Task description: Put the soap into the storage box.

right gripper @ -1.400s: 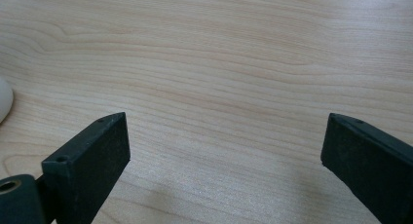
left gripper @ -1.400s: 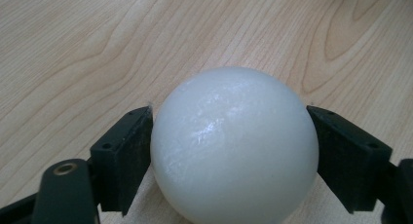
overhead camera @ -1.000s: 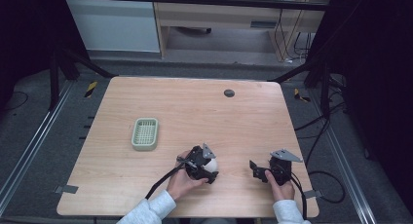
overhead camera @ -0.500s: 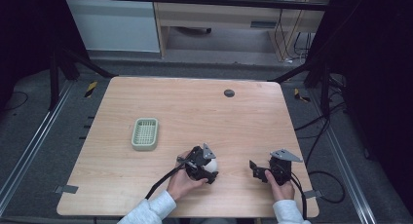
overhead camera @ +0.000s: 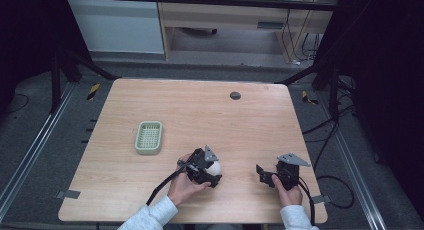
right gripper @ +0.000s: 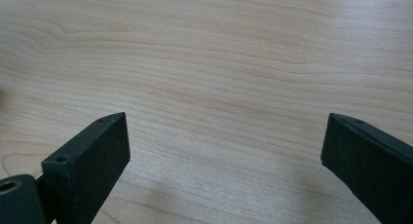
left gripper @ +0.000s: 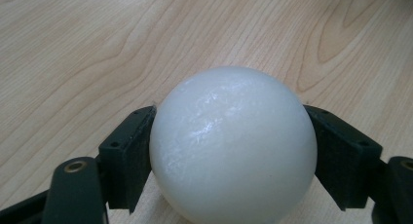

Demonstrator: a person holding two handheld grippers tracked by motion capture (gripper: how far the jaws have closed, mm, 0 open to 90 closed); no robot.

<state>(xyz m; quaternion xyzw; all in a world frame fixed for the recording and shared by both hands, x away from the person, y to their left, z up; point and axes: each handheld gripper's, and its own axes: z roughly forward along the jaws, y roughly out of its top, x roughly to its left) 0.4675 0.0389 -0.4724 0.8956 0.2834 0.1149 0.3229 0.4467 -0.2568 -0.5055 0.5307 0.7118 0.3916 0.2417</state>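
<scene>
A smooth white ball sits clamped between the two black jaws of my left gripper, low over the wooden table; both pads press its sides. From above, the white ball peeks out of the left gripper near the table's front middle. My right gripper rests near the front right corner, jaws pointing left. In the right gripper view its fingers stand wide apart over bare wood, the right gripper holding nothing.
A small pale green perforated tray lies left of centre on the table. A dark round cable port sits near the far edge. Cables trail from both grippers off the front edge.
</scene>
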